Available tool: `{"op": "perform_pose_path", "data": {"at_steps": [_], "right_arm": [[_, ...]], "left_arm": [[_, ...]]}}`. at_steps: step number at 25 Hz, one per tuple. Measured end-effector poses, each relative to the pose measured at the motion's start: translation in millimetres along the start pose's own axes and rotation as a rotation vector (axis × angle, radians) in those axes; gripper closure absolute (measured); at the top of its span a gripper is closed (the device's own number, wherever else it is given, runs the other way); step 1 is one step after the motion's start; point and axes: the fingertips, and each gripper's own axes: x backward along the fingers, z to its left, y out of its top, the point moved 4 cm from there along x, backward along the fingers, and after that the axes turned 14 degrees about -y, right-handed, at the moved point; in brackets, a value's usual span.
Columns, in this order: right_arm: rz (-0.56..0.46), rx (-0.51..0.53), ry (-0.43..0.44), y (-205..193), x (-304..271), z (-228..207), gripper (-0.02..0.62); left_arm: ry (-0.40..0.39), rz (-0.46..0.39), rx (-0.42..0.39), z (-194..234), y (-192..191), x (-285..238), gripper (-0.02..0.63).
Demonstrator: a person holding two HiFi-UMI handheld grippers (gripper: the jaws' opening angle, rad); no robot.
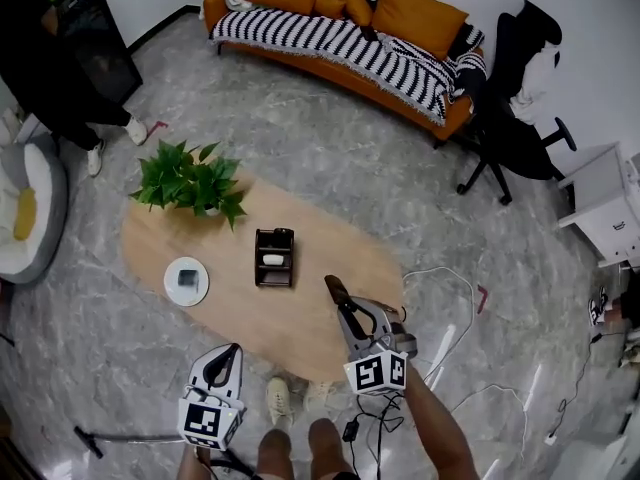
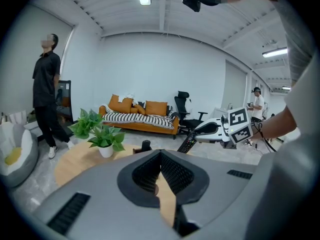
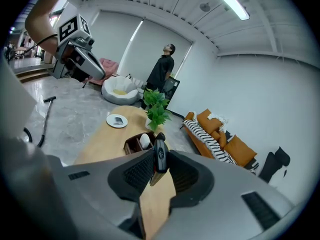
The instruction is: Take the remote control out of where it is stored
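As the right gripper (image 1: 345,316) pinches only the remote's (image 3: 159,154) near end, it may pivot and drop; left gripper's (image 2: 160,155) jaws are together, empty

The slim black remote control (image 3: 159,156) is held upright, clear of the dark brown holder (image 1: 274,258).

- There was one table (image 1: 320,268).
- On the table sat one plant (image 1: 190,180), one holder (image 1: 274,258) and one dish (image 1: 186,281).
- Over the table was one remote (image 1: 335,290).
- Beyond the table stood one sofa (image 1: 340,43).
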Motion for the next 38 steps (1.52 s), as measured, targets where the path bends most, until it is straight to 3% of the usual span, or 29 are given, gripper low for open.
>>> {"op": "perform_pose_path", "data": {"at_steps": [23, 38], "right_arm": [[0.149, 0.011, -0.058, -118, 24, -32, 0.494], [0.184, 0.037, -0.046, -160, 9, -17, 0.494]], "left_arm": [[-0.113, 0.068, -0.023, -45, -6, -80, 0.600], [-0.155, 0.096, -0.007, -50, -22, -123, 0.600]]}}
